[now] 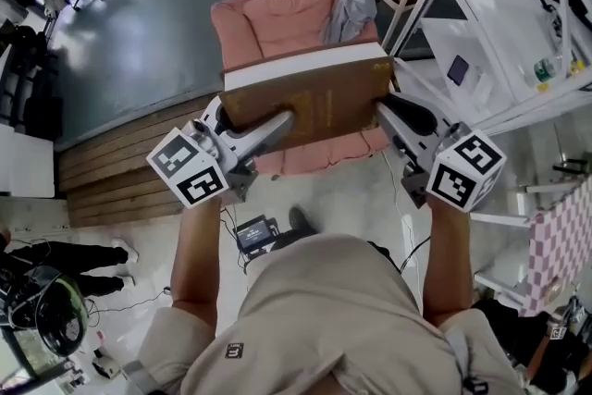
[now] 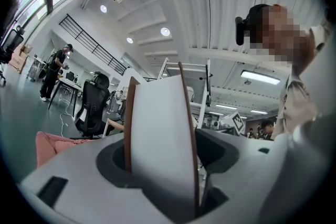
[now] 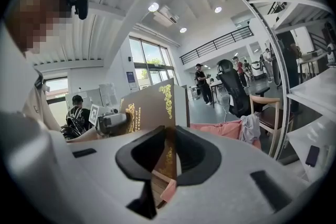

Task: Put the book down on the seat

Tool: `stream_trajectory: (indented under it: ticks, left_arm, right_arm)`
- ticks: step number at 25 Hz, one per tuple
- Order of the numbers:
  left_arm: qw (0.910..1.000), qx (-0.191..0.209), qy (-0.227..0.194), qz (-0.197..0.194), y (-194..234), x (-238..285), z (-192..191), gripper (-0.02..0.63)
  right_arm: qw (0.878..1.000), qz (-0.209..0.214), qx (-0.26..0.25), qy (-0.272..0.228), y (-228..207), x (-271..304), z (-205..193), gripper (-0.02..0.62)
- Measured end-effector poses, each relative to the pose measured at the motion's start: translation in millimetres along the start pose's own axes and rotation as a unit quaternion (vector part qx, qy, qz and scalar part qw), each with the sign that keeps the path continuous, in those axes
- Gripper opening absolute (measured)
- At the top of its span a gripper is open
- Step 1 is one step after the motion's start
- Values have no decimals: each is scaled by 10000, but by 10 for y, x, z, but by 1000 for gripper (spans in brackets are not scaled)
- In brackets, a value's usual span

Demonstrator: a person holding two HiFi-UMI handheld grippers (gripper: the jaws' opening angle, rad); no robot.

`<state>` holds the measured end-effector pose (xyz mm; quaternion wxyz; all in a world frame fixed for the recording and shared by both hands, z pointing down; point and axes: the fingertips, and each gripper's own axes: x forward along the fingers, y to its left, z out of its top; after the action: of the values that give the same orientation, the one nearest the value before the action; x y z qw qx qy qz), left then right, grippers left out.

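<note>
Both tongs are clamped on the book [image 1: 310, 102] — the left gripper [image 1: 270, 127] across the thick white block of pages, the right gripper [image 1: 393, 117] on what looks like only a thin brown edge, perhaps just the cover. The book hangs in the air over the pink seat [image 1: 268, 23], not yet touching it. If the right side slips or lets go first, the book could flop open or tip off the soft padding. A grey cloth [image 1: 350, 6] drapes over the seat's back. Wooden steps [image 1: 120, 171] and a white rack [image 1: 481, 23] flank it — an open workshop.
</note>
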<state>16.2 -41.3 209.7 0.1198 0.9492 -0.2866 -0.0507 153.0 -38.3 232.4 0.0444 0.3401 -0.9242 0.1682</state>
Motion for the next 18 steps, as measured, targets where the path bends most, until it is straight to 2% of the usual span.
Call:
stream_trajectory:
  ticks: [9,14,18]
  left_arm:
    - [9997,139,-132,147,451,-247,159,293]
    - [9983,189,-183,530,775,-329,192,302]
    - [9943,228,-140,1031,1137,-315,196,310]
  right_arm:
    - [9997,23,-203,90,122,530,125,48]
    - [9990,320,-264,179,49,913,167,46]
    - [9966,718,-246,309,-144,1336,195,46]
